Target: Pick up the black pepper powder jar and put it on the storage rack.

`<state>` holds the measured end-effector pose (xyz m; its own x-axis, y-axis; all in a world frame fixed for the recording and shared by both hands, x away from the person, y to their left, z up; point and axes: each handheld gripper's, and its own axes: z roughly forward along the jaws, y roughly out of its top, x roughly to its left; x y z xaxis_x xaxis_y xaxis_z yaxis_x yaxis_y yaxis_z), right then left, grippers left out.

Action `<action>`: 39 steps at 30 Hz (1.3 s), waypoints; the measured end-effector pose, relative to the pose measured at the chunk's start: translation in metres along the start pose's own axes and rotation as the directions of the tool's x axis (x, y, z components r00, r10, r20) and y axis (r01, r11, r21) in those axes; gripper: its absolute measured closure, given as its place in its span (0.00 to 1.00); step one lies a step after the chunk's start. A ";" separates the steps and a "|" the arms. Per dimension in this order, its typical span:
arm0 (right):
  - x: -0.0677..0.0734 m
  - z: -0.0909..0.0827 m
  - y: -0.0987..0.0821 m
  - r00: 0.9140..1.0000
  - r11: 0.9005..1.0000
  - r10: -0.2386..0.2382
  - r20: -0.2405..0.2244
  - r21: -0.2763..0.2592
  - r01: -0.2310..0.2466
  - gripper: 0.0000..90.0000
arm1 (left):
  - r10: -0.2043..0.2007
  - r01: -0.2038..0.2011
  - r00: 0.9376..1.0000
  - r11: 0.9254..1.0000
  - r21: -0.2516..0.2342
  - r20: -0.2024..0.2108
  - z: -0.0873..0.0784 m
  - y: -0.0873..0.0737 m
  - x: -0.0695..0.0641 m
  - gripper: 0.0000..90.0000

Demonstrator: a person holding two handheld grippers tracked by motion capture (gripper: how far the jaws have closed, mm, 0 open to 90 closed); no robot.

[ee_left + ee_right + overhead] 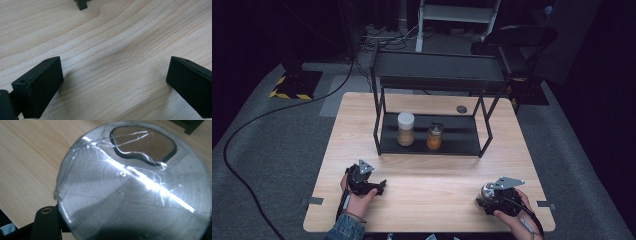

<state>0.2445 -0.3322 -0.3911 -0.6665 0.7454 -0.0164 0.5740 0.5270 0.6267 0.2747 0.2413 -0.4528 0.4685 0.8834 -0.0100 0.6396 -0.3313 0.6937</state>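
1. High view: the right claw [488,196] is seen clamped on a jar [485,195] at the wooden worktop's [432,180] near right edge; the left claw [379,187] is held near the left.
2. Left gripper view: the left claw's jaws are spread wide over bare wood.
3. Right gripper view: the jar's silvery lid [135,195] is pinched between the jaws.

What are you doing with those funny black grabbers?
A person is holding a grabber in each hand at a wooden table. The right gripper is shut on a round container with a foil-like top, near the table's front right. The left gripper hovers open over bare wood. Two jars, a white-lidded jar and a smaller jar, stand on the black rack.
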 end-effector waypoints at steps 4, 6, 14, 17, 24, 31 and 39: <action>-0.001 0.000 0.001 1.000 1.000 0.001 -0.004 0.001 -0.001 0.35 | 0.000 0.000 1.000 1.000 0.000 0.000 0.000 0.000 0.000 0.01; -0.002 -0.001 0.003 1.000 1.000 0.004 -0.004 0.005 -0.004 0.35 | 0.000 0.000 1.000 1.000 0.000 0.000 0.000 0.000 0.000 0.01; -0.005 -0.008 0.012 1.000 1.000 0.004 0.001 -0.002 -0.004 0.35 | 0.003 -0.003 1.000 1.000 0.001 0.002 0.000 0.000 0.001 0.01; -0.006 -0.012 0.017 1.000 1.000 0.000 0.004 -0.004 0.000 0.35 | 0.002 -0.002 1.000 1.000 0.000 0.002 0.000 0.000 0.001 0.01; -0.008 -0.021 0.029 1.000 1.000 -0.007 0.008 -0.021 0.007 0.35 | 0.003 -0.003 1.000 1.000 0.001 0.001 0.000 0.000 0.000 0.01; -0.013 -0.027 0.041 1.000 1.000 -0.013 0.008 -0.028 0.013 0.35 | 0.003 -0.003 1.000 1.000 0.001 0.001 0.000 0.000 0.000 0.01; -0.018 -0.035 0.056 1.000 0.999 -0.016 0.011 -0.041 0.017 0.35 | 0.002 -0.002 1.000 1.000 0.001 0.002 0.000 0.000 0.000 0.01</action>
<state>0.2725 -0.3302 -0.3285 -0.6706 0.7410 -0.0349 0.5429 0.5223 0.6576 0.2743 0.2421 -0.4527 0.4712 0.8820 -0.0097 0.6388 -0.3337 0.6932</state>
